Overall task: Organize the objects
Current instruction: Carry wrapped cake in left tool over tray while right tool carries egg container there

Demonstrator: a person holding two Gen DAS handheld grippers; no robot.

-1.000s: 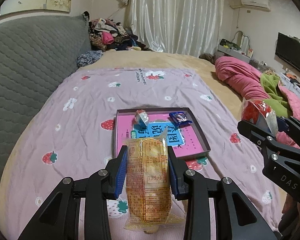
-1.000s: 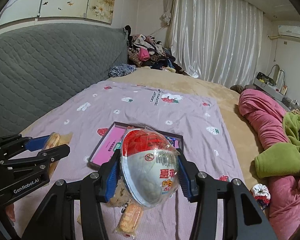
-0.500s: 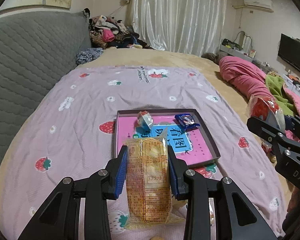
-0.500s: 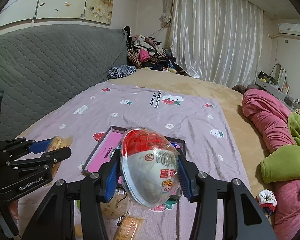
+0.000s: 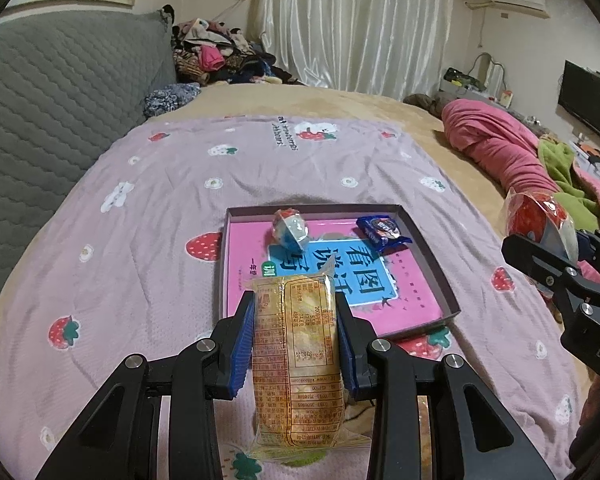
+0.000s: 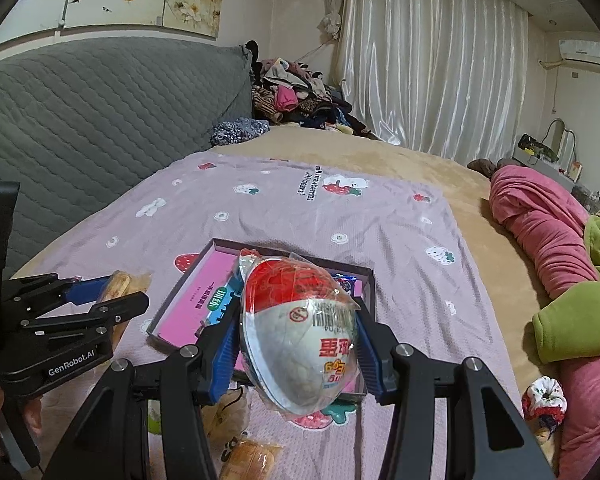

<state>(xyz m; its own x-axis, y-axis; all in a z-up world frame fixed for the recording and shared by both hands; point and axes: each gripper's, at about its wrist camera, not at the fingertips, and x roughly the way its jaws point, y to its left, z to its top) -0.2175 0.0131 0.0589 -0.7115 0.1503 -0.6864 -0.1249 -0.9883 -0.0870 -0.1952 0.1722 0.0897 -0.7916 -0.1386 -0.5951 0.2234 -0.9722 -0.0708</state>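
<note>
Yellow cake packet (image 5: 295,356), clamped by the left gripper (image 5: 295,344), hides the tray's (image 5: 440,268) near edge; the right gripper (image 6: 298,344) clamps a toy egg (image 6: 298,332).

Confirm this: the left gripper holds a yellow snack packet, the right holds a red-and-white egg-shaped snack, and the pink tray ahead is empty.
Not empty. The left wrist view shows the pink tray already holding a small wrapped candy and a blue snack packet. The rest stands: left gripper on the yellow snack packet, right gripper on the red-and-white egg-shaped snack.

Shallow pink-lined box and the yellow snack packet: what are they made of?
Shallow pink-lined box: likely cardboard; thin, stiff, matt dark walls around a printed pink floor. Yellow snack packet in the left gripper: apparently glossy clear plastic film; it crinkles and shines.
</note>
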